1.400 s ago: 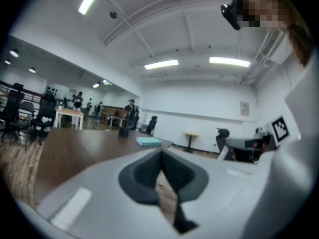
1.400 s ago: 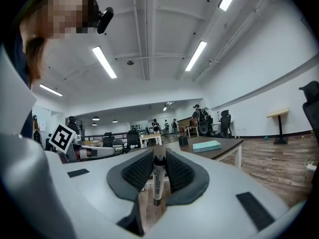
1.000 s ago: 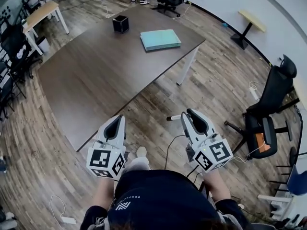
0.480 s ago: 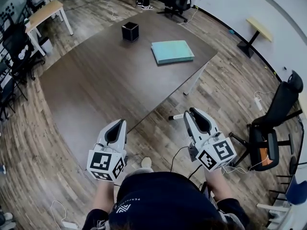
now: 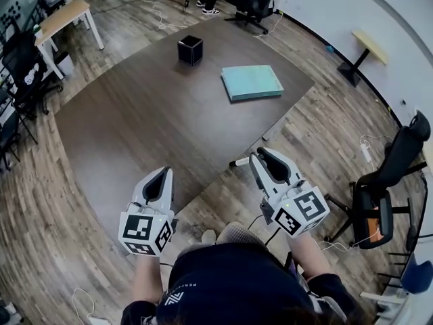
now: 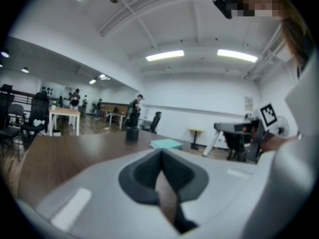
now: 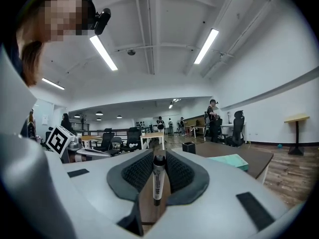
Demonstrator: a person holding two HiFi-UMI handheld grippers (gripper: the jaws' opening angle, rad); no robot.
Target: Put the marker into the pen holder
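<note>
We see our right gripper (image 7: 158, 158) clamping the marker (image 7: 158, 180), its barrel print too small to read; left gripper (image 6: 160, 156) closed, empty; pen holder (image 5: 190, 50) sits far across the table (image 5: 135, 127).

- Table (image 5: 135, 134): the near and middle stretch is open wood.
- Far end: pen holder (image 5: 190, 50), and a teal book (image 5: 252, 82) to its right, a gap between them.

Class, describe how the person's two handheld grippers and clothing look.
The left gripper and right gripper have pale grey wedge-shaped shells with black pads. Each carries a white cube with black square markers. A thin black cable trails from the right one. The person wears a dark top.
</note>
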